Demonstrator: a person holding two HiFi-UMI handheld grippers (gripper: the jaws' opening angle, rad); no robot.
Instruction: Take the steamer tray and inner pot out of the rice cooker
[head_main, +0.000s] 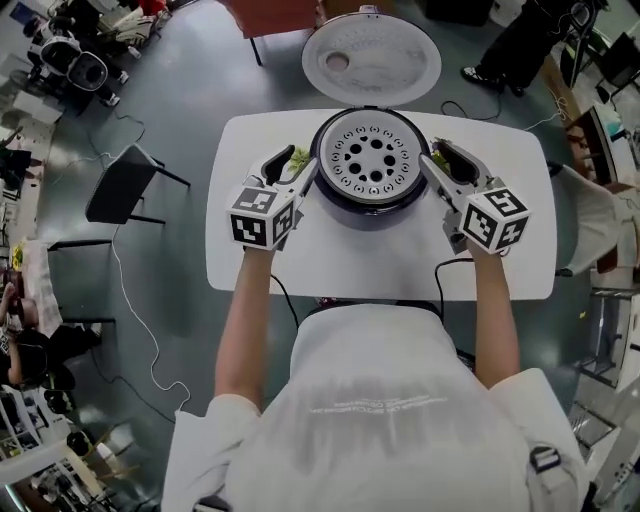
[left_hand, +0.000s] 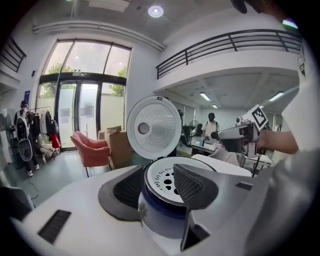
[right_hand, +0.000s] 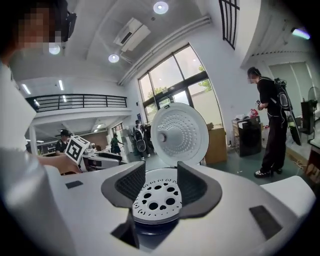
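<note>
White table (head_main: 330, 265) top, rounded at the corners, fills the near ground of the head view, standing on a grey floor. Nearest on it are two grippers, one per hand, each with one marker cube at its rear. The left gripper (head_main: 297, 168) reaches in from the left and the right gripper (head_main: 440, 165) from the right, both angled toward the one rice cooker (head_main: 370, 212) at the middle of the table.

In the left gripper view, the left gripper (left_hand: 157, 187) has its jaws well apart, straddling the cooker's near rim, with the edge of the steamer tray (left_hand: 162, 177) between the dark pads. Whether a pad touches the rim cannot be told. In the right gripper view, the right gripper (right_hand: 156, 192) is likewise spread wide, with the tray (right_hand: 155, 197) rim lying between its two pads, and nothing is clamped.

One steamer tray (head_main: 371, 158), round, pale and pierced with holes, sits in the mouth of the cooker. The inner pot is hidden beneath it.

Behind the cooker its single lid (head_main: 372, 57) stands swung open. Farther off are one black chair (head_main: 125, 185) left of the table, one red chair (head_main: 270, 15) past the lid, and one person in black (head_main: 520, 45) standing at the far right.
</note>
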